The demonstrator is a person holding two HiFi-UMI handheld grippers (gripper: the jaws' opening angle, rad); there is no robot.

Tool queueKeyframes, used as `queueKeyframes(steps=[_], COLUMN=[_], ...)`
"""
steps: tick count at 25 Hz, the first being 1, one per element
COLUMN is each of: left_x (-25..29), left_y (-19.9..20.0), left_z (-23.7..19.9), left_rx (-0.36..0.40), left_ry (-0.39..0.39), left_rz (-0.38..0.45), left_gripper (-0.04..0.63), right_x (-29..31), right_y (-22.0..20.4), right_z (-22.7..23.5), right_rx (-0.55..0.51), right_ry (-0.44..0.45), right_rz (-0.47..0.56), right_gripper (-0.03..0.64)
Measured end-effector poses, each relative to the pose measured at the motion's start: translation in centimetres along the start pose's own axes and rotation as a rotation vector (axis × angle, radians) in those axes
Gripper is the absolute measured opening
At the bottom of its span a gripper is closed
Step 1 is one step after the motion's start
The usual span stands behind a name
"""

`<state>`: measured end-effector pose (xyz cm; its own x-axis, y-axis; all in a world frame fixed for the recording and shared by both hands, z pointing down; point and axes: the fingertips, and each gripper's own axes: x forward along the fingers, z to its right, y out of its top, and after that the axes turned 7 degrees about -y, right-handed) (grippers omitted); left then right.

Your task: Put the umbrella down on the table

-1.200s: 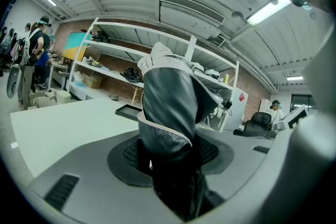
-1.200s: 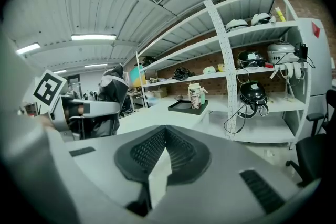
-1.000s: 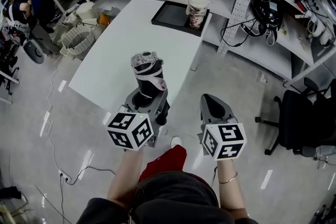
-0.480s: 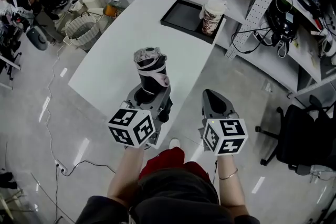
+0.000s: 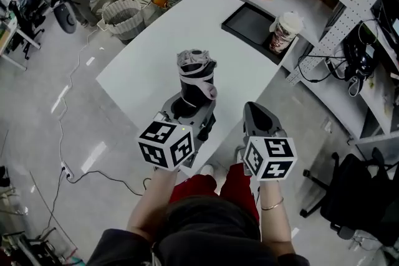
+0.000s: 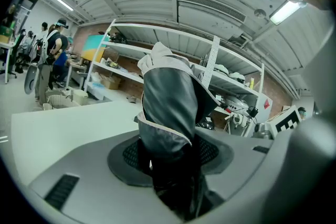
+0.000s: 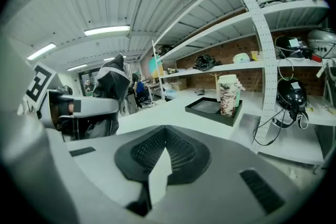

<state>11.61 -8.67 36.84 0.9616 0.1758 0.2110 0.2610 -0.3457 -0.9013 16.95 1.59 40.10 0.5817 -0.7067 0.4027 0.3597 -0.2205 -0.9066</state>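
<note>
A folded black umbrella (image 5: 196, 79) with a grey and pink cover stands upright between the jaws of my left gripper (image 5: 190, 110), which is shut on its lower part. In the left gripper view the umbrella (image 6: 168, 107) rises from the left gripper (image 6: 170, 157) and fills the middle. It hangs over the near corner of the white table (image 5: 187, 28). My right gripper (image 5: 254, 110) is to the right, off the table's edge, shut with nothing in it. The right gripper view shows that right gripper (image 7: 163, 144) closed, with the umbrella (image 7: 113, 81) at its left.
A black tray (image 5: 249, 23) and a patterned cup (image 5: 283, 31) sit at the table's far right corner. White baskets (image 5: 121, 14) stand on the floor to the left. A black office chair (image 5: 355, 196) is at the right, and a cable (image 5: 93, 174) lies on the floor.
Both grippers have moved forward toward the table. The umbrella, still held upright, now hangs over the table's near corner instead of short of it.
</note>
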Motion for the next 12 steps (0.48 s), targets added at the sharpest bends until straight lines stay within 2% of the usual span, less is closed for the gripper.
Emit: queueKeyframes(steps=[5,12], left_x=[-0.1,-1.8], left_y=[0.2,1.0], left_z=[-2.5,-6.4], left_rx=[-0.037,-0.09], left_ry=[0.113,0.325], left_rz=[0.043,0.098], left_gripper=[0.201,0.201], right_x=[3.4,8.7], right_y=[1.0,2.9], right_z=[-0.4,-2.9], right_rx=[-0.048,-0.122], right_ry=[0.114,0.313], right_rz=[-0.017,-0.055], right_gripper=[0.018,0.018])
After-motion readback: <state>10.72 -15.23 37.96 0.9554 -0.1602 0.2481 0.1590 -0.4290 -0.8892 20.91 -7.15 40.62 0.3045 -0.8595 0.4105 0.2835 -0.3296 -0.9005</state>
